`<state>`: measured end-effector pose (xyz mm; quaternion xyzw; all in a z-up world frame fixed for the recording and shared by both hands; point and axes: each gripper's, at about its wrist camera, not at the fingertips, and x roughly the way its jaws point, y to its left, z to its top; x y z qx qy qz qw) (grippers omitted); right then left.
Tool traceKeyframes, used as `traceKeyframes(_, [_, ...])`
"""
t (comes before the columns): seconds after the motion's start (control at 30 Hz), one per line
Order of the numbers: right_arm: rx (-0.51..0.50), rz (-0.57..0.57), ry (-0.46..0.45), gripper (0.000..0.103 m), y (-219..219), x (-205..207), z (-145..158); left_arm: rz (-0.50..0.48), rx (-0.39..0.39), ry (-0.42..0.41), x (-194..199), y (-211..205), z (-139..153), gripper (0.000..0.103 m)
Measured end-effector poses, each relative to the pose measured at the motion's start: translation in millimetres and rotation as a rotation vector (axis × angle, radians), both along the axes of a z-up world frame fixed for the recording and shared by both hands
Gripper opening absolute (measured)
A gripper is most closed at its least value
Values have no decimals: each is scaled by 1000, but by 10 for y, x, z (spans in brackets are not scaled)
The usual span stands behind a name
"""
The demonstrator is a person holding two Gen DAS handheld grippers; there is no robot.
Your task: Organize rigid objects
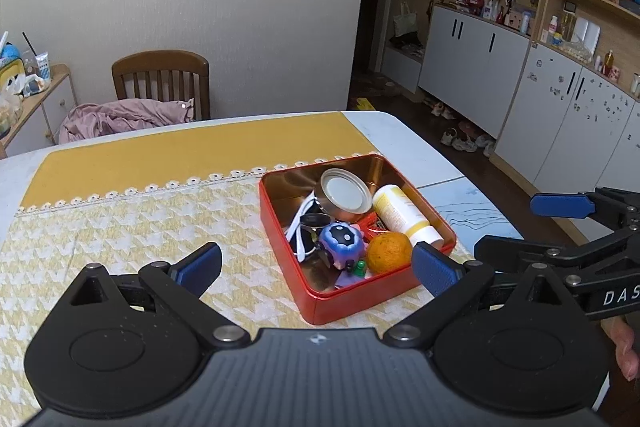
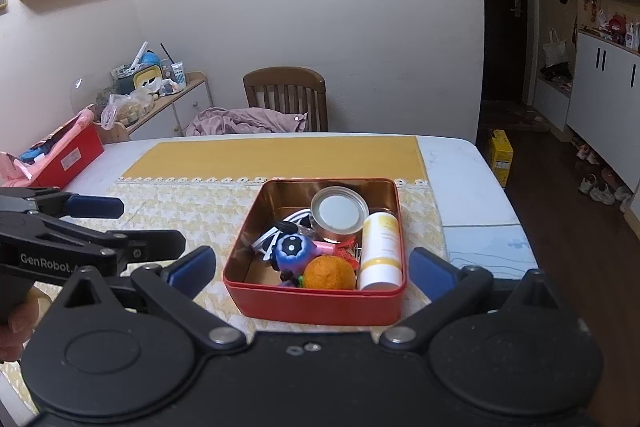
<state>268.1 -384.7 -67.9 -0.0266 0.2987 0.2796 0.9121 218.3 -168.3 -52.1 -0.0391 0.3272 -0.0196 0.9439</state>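
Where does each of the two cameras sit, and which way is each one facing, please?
Left wrist: rides on the left hand-held gripper, looking forward and down at the red tin; its own open blue fingers show, with the right hand-held gripper and a hand at the right edge.
Right wrist: rides on the right hand-held gripper, facing the same tin squarely; the left hand-held gripper enters from the left.
Shared: tin, orange, wooden chair, yellow cloth.

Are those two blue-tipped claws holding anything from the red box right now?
Nothing is held. The left gripper and the right gripper both stand wide open, short of the red tin, with the orange and the rest lying inside.
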Motion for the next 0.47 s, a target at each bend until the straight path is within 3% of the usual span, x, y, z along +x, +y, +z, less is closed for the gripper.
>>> traceKeyframes(0.23, [-6, 0, 13, 103, 9, -48, -32, 12, 30, 2, -22, -32, -6, 102])
traceKeyframes(0.47, [-12, -12, 30, 103, 10, -103, -67, 20, 1, 25, -15, 49, -36, 102])
